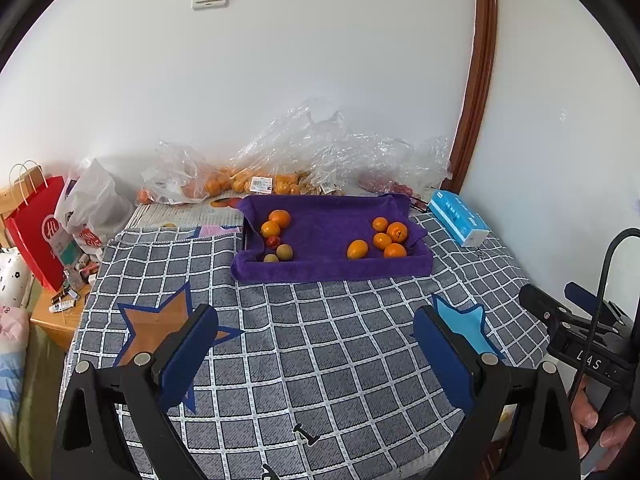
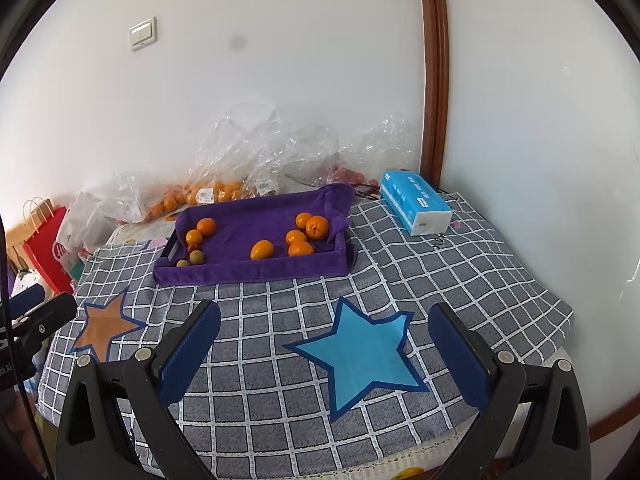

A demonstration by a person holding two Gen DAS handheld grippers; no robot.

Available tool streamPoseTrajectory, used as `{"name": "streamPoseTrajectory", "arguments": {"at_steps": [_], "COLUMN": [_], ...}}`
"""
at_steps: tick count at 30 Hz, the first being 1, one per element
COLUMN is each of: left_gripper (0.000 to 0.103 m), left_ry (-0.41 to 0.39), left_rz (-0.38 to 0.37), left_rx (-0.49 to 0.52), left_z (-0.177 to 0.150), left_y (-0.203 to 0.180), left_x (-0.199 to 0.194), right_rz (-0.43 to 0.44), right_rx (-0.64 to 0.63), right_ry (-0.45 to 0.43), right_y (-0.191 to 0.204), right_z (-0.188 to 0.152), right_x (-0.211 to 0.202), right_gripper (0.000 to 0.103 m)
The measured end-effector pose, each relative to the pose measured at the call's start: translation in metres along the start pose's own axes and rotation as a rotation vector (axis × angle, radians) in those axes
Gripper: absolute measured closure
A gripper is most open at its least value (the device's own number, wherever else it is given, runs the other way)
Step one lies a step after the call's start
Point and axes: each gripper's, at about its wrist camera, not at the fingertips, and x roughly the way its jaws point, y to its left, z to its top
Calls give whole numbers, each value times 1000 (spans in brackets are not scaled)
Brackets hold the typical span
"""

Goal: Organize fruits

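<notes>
In the purple towel-lined tray (image 1: pixel 332 270) near the surface's far edge, two oranges, a small red fruit and two greenish ones (image 1: pixel 276 236) huddle left; five oranges (image 1: pixel 384 238) sit right. Both the left claw (image 1: pixel 316 344) and right claw (image 2: pixel 326 340) gape empty, well short. The fruits look light, round, roll-prone and bruisable, so grip gently across the middle

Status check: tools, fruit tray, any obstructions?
Left tool, right tool open, empty. Oranges sit in purple towel-lined tray. Checked cloth between is bare.
</notes>
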Motion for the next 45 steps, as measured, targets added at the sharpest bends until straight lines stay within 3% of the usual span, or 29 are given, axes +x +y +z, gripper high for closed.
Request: {"name": "streamPoseTrajectory", "arguments": {"at_steps": [45], "left_gripper": [4], "left_ry": [-12], "left_rz": [8], "left_rx": [-16], "left_z": [3], "left_y": [5], "left_x": [-7], "right_rz": [3], "right_rx": [0], "right_ry": [-9], "right_y": [1], "right_z": [0], "right_x": [-6], "right_gripper": [1]}}
